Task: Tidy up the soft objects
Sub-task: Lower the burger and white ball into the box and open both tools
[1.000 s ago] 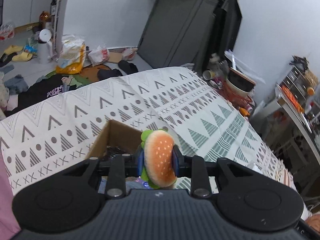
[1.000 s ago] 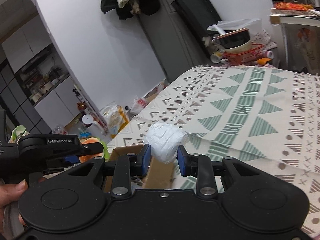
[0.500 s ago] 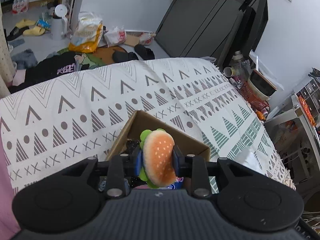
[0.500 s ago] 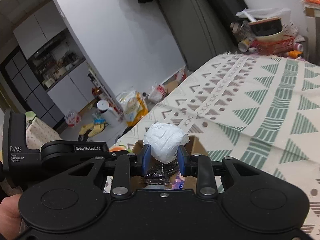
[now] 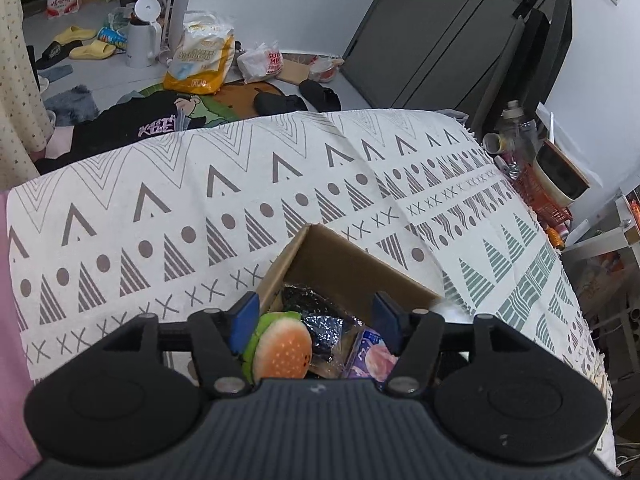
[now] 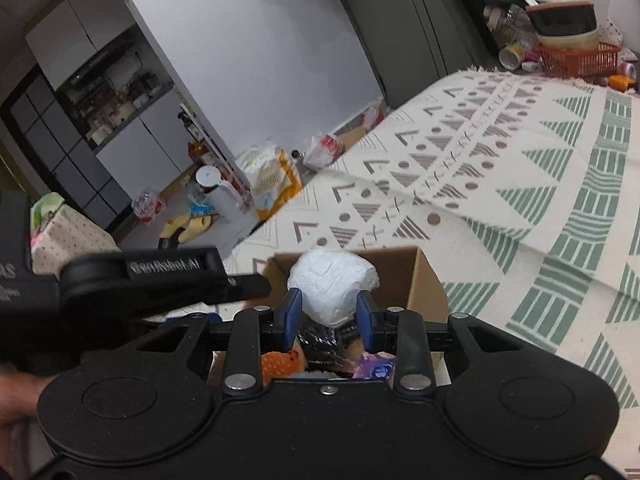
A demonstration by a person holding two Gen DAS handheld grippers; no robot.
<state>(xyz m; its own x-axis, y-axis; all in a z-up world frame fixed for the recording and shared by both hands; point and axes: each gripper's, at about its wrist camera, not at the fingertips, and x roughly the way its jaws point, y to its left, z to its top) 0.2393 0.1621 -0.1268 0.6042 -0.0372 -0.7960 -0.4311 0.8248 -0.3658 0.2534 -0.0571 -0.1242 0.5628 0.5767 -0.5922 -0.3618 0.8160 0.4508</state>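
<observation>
Patterned cloth (image 5: pixel 240 208) covered the whole surface, and on it stood the cardboard box (image 5: pixel 344 264), already crowded with shiny wrappers. Above the box the left gripper (image 5: pixel 314 316) gaped wide, the burger plush (image 5: pixel 280 350) loose inside at the box's left wall. The right gripper (image 6: pixel 329 314) pinched the white bundle (image 6: pixel 332 286) over the opening; released there, it risked rolling off the heap and over the box's low far wall.
</observation>
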